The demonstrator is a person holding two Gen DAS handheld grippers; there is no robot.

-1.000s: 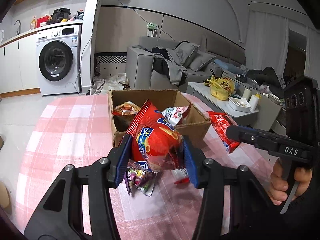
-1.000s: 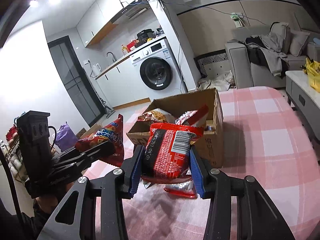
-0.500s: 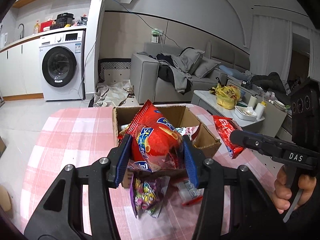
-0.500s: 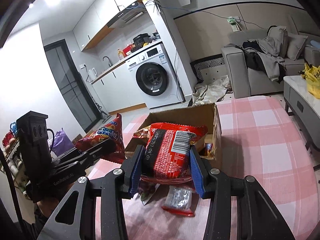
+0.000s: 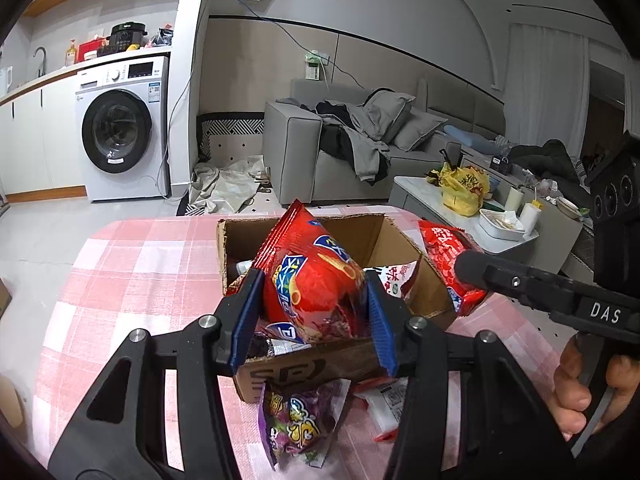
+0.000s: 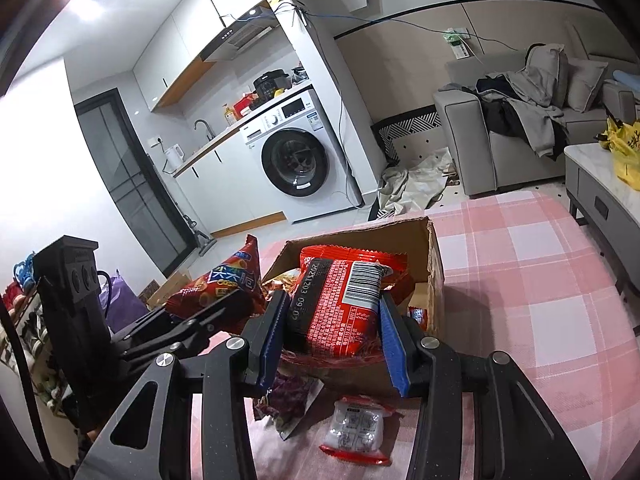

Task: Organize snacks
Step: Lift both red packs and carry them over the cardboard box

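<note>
My left gripper point(image 5: 312, 316) is shut on a puffy red chip bag point(image 5: 312, 280), held over the near edge of an open cardboard box point(image 5: 312, 364) that has other packets inside. My right gripper point(image 6: 332, 332) is shut on a red packet with a barcode point(image 6: 336, 312), also above the box point(image 6: 434, 256). In the left wrist view the right gripper's arm point(image 5: 540, 284) and its packet point(image 5: 448, 256) show at the right. The left gripper's chip bag point(image 6: 224, 284) shows left in the right wrist view. A purple snack pack point(image 5: 300, 420) and a small white-and-red packet point(image 6: 356, 428) lie on the cloth before the box.
The box stands on a table with a pink checked cloth point(image 6: 540, 280). Beyond it are a washing machine point(image 5: 120, 128), a grey sofa point(image 5: 360, 144) with clothes, and a low table point(image 5: 500, 216) with a yellow bag. A hand point(image 5: 576, 384) grips the right tool.
Both grippers have moved forward with their packets, so the box now sits right under them. The purple pack and the small packet have slid toward the bottom of the views.
</note>
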